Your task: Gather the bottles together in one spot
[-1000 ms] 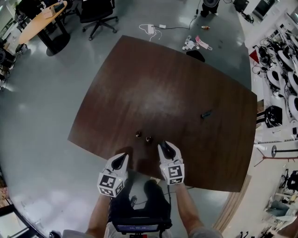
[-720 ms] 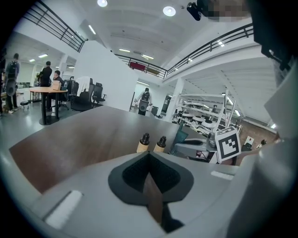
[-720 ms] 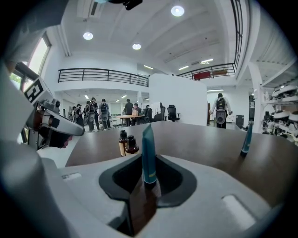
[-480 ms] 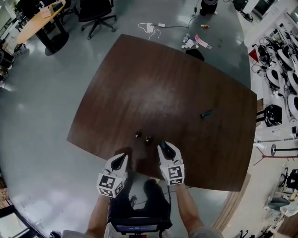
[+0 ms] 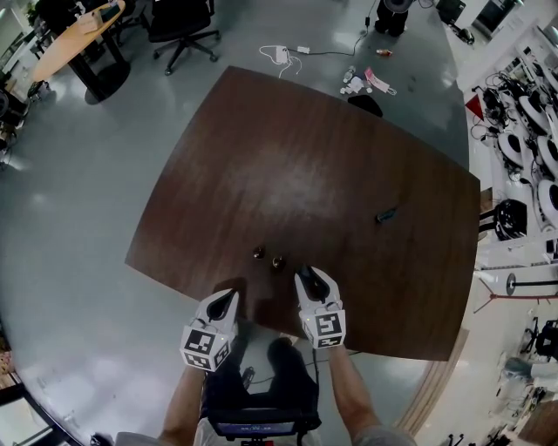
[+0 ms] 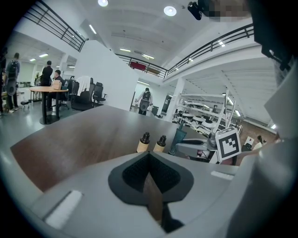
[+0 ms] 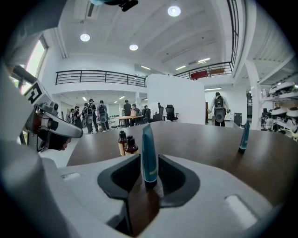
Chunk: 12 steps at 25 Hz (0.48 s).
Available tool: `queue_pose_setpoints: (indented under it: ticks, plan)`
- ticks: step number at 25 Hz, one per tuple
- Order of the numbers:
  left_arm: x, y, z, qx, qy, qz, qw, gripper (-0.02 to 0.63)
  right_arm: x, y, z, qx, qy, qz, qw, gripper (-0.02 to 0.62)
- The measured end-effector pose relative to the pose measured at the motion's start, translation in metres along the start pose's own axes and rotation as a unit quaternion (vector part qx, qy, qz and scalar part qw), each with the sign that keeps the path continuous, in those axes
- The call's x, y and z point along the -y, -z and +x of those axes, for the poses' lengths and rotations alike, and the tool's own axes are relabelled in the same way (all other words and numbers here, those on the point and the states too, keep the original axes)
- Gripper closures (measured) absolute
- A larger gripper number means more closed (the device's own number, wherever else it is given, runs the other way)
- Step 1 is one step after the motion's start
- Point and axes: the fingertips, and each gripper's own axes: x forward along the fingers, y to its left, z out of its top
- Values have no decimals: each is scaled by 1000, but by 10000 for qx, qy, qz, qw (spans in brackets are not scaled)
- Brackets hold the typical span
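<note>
Two small brown bottles with dark caps stand side by side near the front of the dark wooden table. In the right gripper view a teal tube stands upright on its cap between the jaws of my right gripper. These jaws have just been opening, and a thin gap shows on each side of the tube. The brown bottles are just beyond, to the left. A second teal tube stands far off to the right. My left gripper is shut and holds nothing, at the table's near edge.
A black object lies at the table's far edge. On the grey floor beyond are cables, an office chair and a round wooden table. Shelves of equipment line the right side. People stand far off.
Both grippers and all the bottles stay where they were; only the head view shifts very slightly.
</note>
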Motion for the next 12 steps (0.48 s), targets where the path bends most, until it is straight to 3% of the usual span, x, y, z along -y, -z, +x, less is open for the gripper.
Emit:
queue_pose_setpoints:
  ticks: [12]
  plan:
    - [1,2,-4,16,-21,8,10000,604,0,2,-2,35,19,111,9999,423]
